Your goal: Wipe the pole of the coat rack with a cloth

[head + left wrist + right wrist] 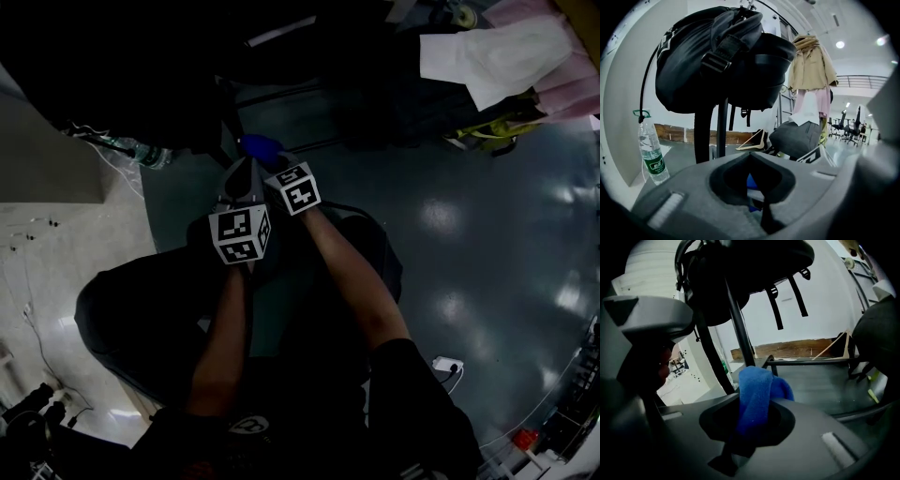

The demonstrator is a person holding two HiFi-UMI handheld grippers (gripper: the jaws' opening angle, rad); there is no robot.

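Far left, a clear plastic water bottle (651, 152) with a green label shows by the white wall. My left gripper (752, 176), jaws pressed together on nothing, faces the coat rack's slim black metal pole (723, 126), under a black fabric backpack (717, 56). Beside it, my right gripper (752, 423) pinches a folded blue terry cloth (757, 390) near the pole.

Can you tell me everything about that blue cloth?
The blue cloth looks soft and fuzzy, like a towel. It is folded into a thick bunch and stands up out of the right gripper, whose jaws pinch its lower end. Its top bulges to the right. The black pole rises behind it; whether they touch cannot be told.
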